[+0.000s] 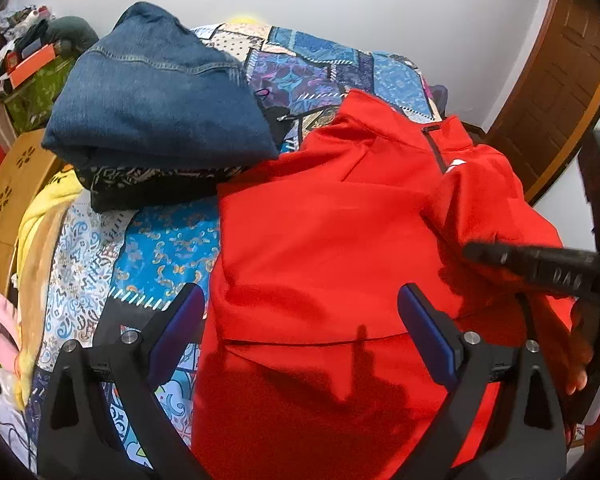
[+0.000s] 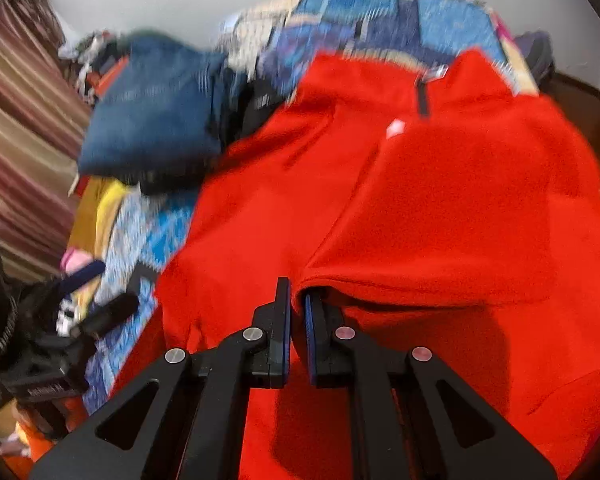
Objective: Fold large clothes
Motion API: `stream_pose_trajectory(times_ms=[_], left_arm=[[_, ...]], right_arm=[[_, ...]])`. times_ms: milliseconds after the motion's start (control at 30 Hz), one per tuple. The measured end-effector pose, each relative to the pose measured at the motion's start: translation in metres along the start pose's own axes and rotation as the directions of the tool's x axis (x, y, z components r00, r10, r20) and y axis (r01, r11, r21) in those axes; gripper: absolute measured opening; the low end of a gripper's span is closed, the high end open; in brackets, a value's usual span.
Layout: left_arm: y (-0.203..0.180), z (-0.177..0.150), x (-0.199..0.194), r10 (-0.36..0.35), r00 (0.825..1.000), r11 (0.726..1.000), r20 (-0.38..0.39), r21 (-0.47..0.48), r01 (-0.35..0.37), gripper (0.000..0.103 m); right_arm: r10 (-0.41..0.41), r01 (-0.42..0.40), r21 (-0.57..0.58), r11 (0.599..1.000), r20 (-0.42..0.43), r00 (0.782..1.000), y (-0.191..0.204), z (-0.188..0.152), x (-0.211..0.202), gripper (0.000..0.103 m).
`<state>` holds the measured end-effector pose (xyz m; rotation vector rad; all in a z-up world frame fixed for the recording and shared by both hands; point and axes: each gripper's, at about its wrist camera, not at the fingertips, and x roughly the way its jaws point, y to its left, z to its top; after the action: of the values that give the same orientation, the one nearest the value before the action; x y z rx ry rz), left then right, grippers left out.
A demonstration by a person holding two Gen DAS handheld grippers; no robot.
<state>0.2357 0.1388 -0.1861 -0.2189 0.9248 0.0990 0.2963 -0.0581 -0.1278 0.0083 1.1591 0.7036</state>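
Garment: red fleece pullover (image 1: 320, 232) w/ short zip collar, lies front-up on the bed, collar at the far end, hem toward me. It's the piece being folded; takes up the near-right part of the bed.

Bed: patchwork bedspread (image 1: 312, 64), blue/purple, serves as the folding surface. Bare strip shows to the left of the fleece.

Right gripper (image 2: 298, 300): jaws nearly together, pinching an edge of the red fleece. The fabric is lifted into a flap that drapes over & beyond the jaws, so I judge I'm carrying the right side or sleeve across toward the middle. View is motion-blurred, so which edge exactly I can't tell.

Left gripper (image 1: 302, 312): jaws wide, nothing b/w them. Hovers over the lower-left part of the fleece, prob. ready to pin the body flat or catch the incoming edge.

Done pile: folded blue jeans (image 1: 156, 96) on top of a dark patterned garment (image 1: 156, 184), far-left of the bed, just beside the fleece's left shoulder. Stacked there to stay out of the fold area, I think.

Progress: early; body not yet halved, one side fold underway.

Risk: thick fleece may spring back or bunch if released w/o pressing.
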Motion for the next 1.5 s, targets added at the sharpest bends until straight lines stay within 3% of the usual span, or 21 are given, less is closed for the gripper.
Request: stream_pose_trajectory(times_ms=[167,367,500,700,800,967,1033,1100,1300,1500], left_arm=[[0.000,-0.001,-0.001,0.002,1.000,1.000,0.000,0.003,-0.002,0.098],[-0.014,0.001,-0.001,0.009,1.000,0.999,0.000,0.042,-0.009,0.098],[-0.028,0.005,-0.004,0.008,1.000,0.997,0.009,0.077,-0.009,0.098],[-0.063,0.017,-0.009,-0.003,0.999,0.988,0.039,0.156,-0.003,0.098],[-0.082,0.022,-0.009,-0.014,0.999,0.980,0.050,0.199,0.004,0.098],[-0.121,0.029,-0.002,-0.062,0.997,0.956,0.052,0.289,0.044,0.098],[-0.140,0.030,0.008,-0.062,0.997,0.943,0.037,0.329,0.047,0.098],[-0.154,0.030,0.018,-0.073,0.997,0.930,0.012,0.361,0.064,0.098],[-0.184,0.028,0.055,-0.109,0.987,0.899,-0.115,0.412,0.147,0.098],[-0.202,0.030,0.092,-0.120,0.968,0.885,-0.222,0.417,0.205,0.097]], right_arm=[[0.032,-0.031,0.013,0.999,-0.141,0.990,-0.001,-0.007,0.012,0.019],[0.037,-0.041,-0.025,0.999,-0.134,0.990,0.004,-0.016,-0.006,0.038],[0.024,-0.027,-0.037,0.999,-0.075,0.997,0.001,-0.018,-0.027,0.038],[-0.069,0.072,-0.027,0.997,0.084,0.994,-0.020,-0.019,-0.072,0.038],[-0.140,0.139,0.021,0.990,0.170,0.975,-0.039,-0.021,-0.097,0.038],[-0.252,0.234,0.098,0.967,0.246,0.936,-0.070,-0.029,-0.127,0.043],[-0.294,0.268,0.131,0.955,0.264,0.919,-0.082,-0.033,-0.134,0.053],[-0.317,0.280,0.166,0.946,0.278,0.907,-0.093,-0.038,-0.138,0.054],[-0.337,0.274,0.258,0.927,0.244,0.909,-0.128,-0.050,-0.133,0.054],[-0.310,0.242,0.316,0.917,0.187,0.932,-0.152,-0.060,-0.113,0.054]])
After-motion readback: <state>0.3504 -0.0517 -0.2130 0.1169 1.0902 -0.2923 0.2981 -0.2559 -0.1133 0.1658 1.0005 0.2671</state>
